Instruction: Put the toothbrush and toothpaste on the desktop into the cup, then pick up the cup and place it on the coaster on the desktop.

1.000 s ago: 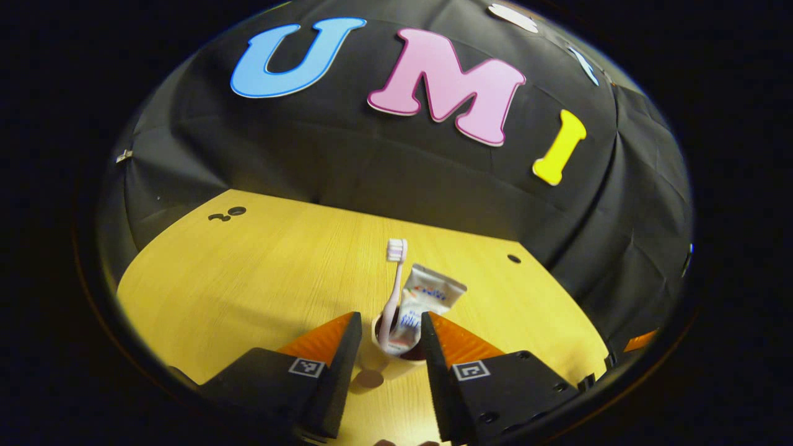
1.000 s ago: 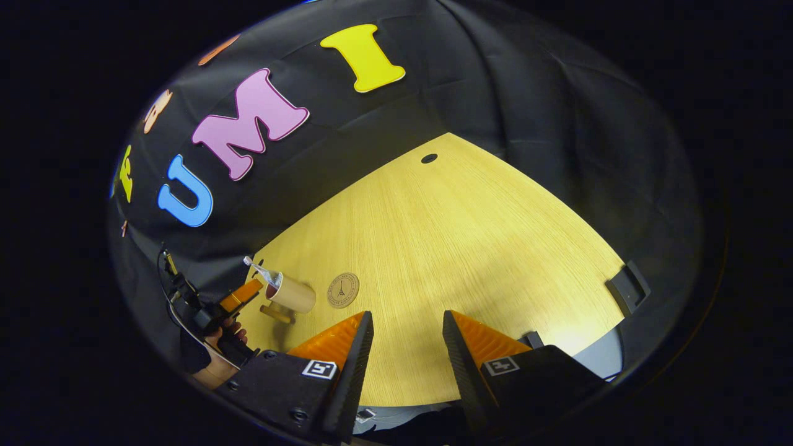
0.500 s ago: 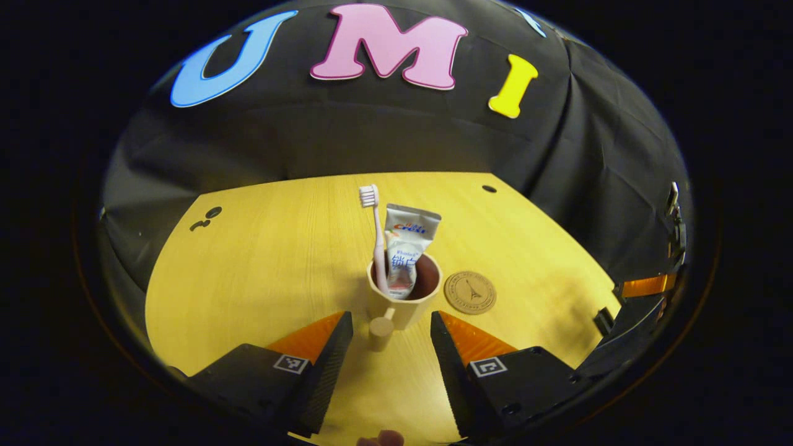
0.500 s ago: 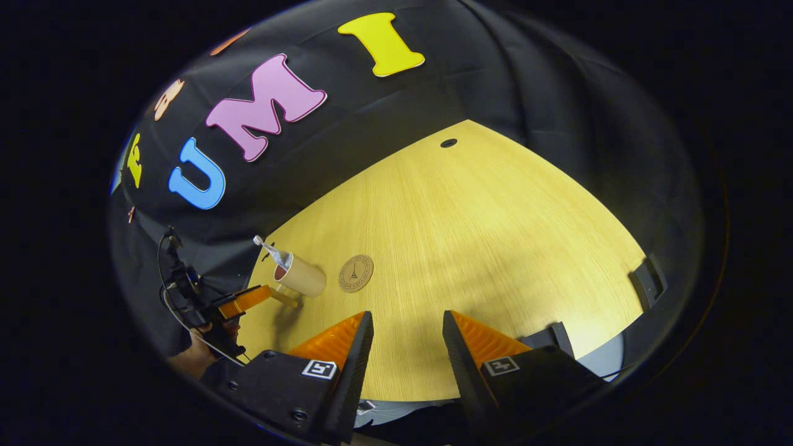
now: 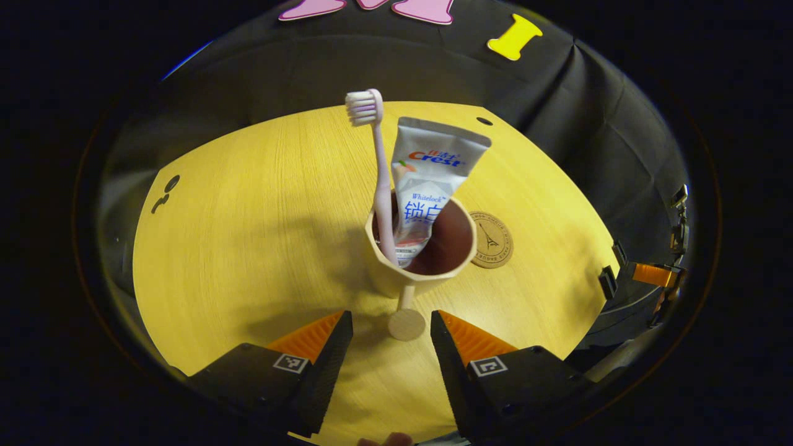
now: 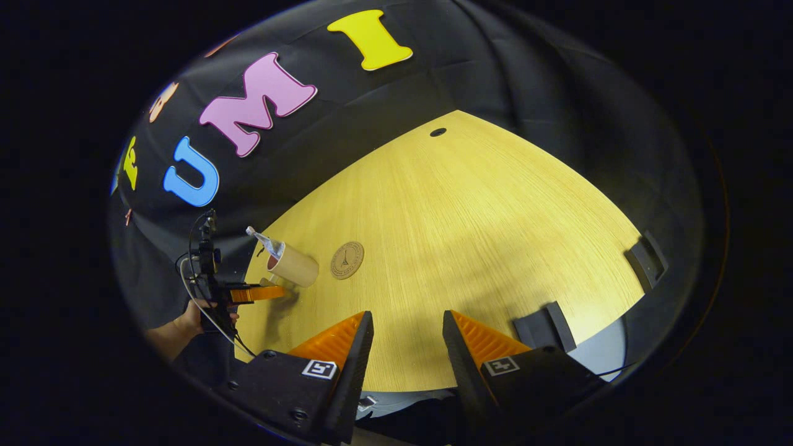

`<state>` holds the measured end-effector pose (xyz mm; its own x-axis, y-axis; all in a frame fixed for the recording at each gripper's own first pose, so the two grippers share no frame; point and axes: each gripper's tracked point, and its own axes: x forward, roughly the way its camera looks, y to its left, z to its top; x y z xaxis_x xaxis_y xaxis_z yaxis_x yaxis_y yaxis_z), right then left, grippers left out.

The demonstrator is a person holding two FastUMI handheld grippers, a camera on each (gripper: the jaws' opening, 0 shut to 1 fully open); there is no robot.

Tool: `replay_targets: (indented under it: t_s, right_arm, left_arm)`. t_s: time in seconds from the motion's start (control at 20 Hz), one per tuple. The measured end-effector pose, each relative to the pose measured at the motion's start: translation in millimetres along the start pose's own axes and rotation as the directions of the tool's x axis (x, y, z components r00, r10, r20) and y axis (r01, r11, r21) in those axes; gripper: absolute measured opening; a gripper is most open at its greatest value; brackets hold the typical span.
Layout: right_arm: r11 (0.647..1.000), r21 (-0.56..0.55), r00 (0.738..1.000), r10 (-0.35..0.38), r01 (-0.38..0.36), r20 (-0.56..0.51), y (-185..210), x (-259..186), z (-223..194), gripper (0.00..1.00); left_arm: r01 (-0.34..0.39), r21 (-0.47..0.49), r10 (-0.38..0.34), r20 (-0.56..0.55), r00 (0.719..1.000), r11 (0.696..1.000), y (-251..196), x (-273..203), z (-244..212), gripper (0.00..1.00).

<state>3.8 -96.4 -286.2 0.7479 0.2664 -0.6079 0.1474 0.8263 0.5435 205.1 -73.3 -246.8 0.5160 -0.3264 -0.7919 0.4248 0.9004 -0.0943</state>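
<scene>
Approaching the cup (image 5: 421,257) by its handle (image 5: 406,321): left tongs (image 5: 391,337) spread, nothing between them, the handle's round end lying in the gap just ahead.

- Cup: upright on the tabletop (image 5: 248,235), directly ahead of the left tongs; toothbrush (image 5: 379,179) and toothpaste (image 5: 427,186) stand inside, leaning together.
- Coaster (image 5: 491,239): ahead and right of the left tongs, just beside the cup, partly hidden behind its rim.
- Right tongs (image 6: 407,347): spread, empty, over bare tabletop well apart from the cup (image 6: 293,265).

Handling advice: centre the handle between both fingers before pinching; grip firmly, since the tall contents likely make the cup top-heavy; lift level, carry rightward, lower squarely onto the coaster.
</scene>
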Motion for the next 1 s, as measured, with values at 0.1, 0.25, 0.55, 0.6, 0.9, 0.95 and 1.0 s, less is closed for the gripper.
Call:
replay_targets:
  t_s: [0.1, 0.25, 0.55, 0.6, 0.9, 0.95, 1.0]
  right_arm:
    - [1.000, 0.023, 1.000, -0.012, 0.012, -0.002, -5.6, -0.8, -2.7, 0.70]
    - [0.999, 0.037, 1.000, -0.024, 0.024, 0.003, -10.7, -3.5, -2.7, 0.70]
    - [0.999, 0.042, 0.999, -0.032, 0.032, 0.003, -12.6, -4.4, -4.3, 0.70]
    - [0.999, 0.042, 0.999, -0.033, 0.033, 0.001, -12.9, -4.4, -4.5, 0.70]
    - [0.999, 0.041, 0.999, -0.029, 0.030, -0.014, -13.5, -1.1, -9.3, 0.70]
    - [0.999, 0.040, 0.999, -0.029, 0.030, -0.016, -13.3, -0.4, -9.8, 0.70]
    - [0.999, 0.038, 0.999, -0.029, 0.029, -0.018, -13.9, -0.6, -9.9, 0.70]
  left_arm:
    - [0.003, 0.020, -0.002, -0.022, 1.000, 1.000, -2.6, 7.6, 4.7, 0.80]
    - [-0.007, 0.052, 0.010, -0.065, 0.998, 0.999, -2.3, 19.7, 7.2, 0.80]
    - [-0.012, 0.097, 0.028, -0.164, 0.986, 0.995, -1.0, 36.6, 3.4, 0.73]
    - [-0.013, 0.094, 0.030, -0.174, 0.984, 0.995, -0.9, 38.0, 3.5, 0.72]
    - [-0.024, 0.092, 0.043, -0.214, 0.976, 0.995, -1.9, 38.2, 0.4, 0.51]
    - [-0.023, 0.098, 0.043, -0.214, 0.976, 0.995, -2.5, 38.4, 0.7, 0.42]
    - [-0.024, 0.105, 0.046, -0.219, 0.975, 0.994, -3.2, 38.8, 0.3, 0.34]
